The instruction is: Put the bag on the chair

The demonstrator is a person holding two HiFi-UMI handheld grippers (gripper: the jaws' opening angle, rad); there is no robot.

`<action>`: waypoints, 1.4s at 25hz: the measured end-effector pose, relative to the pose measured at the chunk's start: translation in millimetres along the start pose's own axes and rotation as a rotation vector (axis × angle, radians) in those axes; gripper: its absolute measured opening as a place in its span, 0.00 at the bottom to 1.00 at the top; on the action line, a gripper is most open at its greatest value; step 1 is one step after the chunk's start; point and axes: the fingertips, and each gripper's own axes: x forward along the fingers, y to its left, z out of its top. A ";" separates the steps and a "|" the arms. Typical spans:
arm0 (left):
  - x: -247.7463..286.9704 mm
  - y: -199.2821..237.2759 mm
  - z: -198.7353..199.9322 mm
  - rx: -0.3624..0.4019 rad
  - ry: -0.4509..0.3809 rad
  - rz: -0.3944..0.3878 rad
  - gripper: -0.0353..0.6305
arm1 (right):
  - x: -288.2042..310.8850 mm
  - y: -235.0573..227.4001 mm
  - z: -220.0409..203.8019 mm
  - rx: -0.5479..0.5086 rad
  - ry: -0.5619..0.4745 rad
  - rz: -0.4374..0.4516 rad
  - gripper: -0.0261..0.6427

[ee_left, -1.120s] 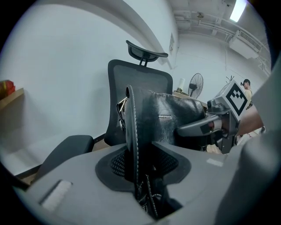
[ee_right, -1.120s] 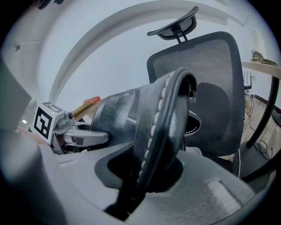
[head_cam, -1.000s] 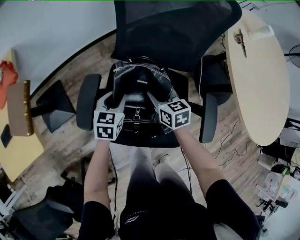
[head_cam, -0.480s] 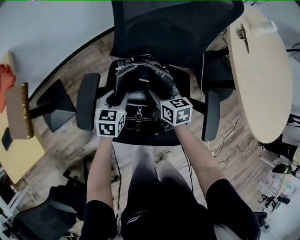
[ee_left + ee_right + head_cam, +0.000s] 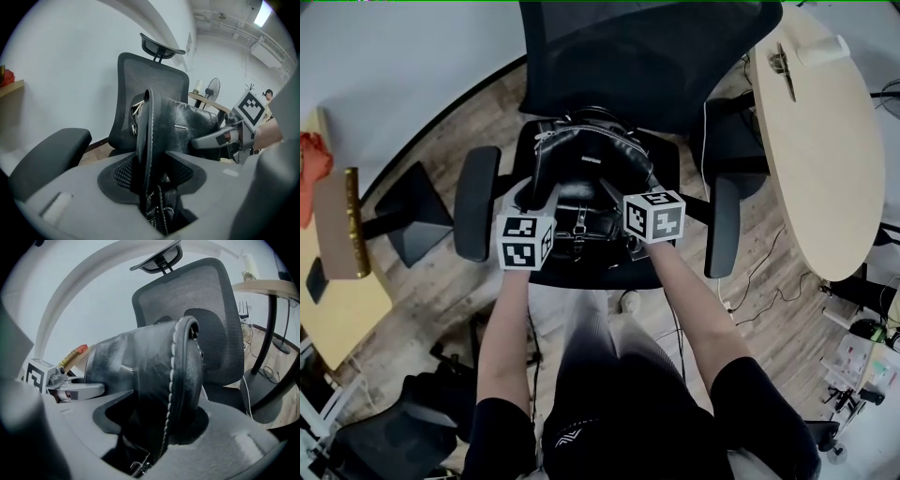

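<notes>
Since a second ago the right claw (image 5: 157,420) has rolled straighter, and both claws' jaws have just been opening. On the left claw (image 5: 152,171) they stand apart, with the stitched edge of the bag (image 5: 187,122) loose between them. The right claw's jaws gape likewise round its other side. It sits upright on the chair (image 5: 647,56), just ahead of both.

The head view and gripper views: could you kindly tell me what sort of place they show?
Probably an office: a mesh chair with armrests, a wooden desk and a fan.
</notes>
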 end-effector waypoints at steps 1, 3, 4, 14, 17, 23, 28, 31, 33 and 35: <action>-0.3 0.3 -0.3 0.001 0.005 0.006 0.34 | -0.6 -0.6 -0.7 -0.002 0.007 -0.008 0.37; -0.4 2.6 -1.2 -0.005 0.008 0.022 0.36 | -2.6 -3.2 -2.3 -0.012 0.025 -0.029 0.39; -0.4 4.9 -2.1 -0.015 0.009 0.034 0.38 | -4.5 -5.2 -3.2 -0.017 0.031 -0.042 0.40; -15.2 13.1 -5.6 -0.035 0.020 0.156 0.45 | -42.7 -18.2 -3.9 -0.008 -0.006 -0.098 0.41; -25.4 12.8 -5.2 -0.041 0.016 0.174 0.46 | -52.5 -20.8 -3.7 0.005 -0.028 -0.112 0.41; -47.7 -5.2 0.3 -0.050 -0.008 0.175 0.43 | -78.2 -19.2 1.1 0.026 -0.079 -0.103 0.41; -73.3 -27.7 4.7 -0.096 -0.027 0.143 0.32 | -107.4 -11.7 6.1 0.025 -0.128 -0.087 0.32; -87.3 -35.1 10.7 -0.113 -0.044 0.147 0.26 | -121.7 -9.2 9.5 0.038 -0.158 -0.075 0.28; -96.9 -39.0 17.1 -0.123 -0.061 0.158 0.22 | -129.8 -6.4 10.6 0.043 -0.171 -0.065 0.25; -107.2 -43.9 24.4 -0.127 -0.082 0.164 0.19 | -137.0 -2.3 9.1 0.041 -0.175 -0.055 0.24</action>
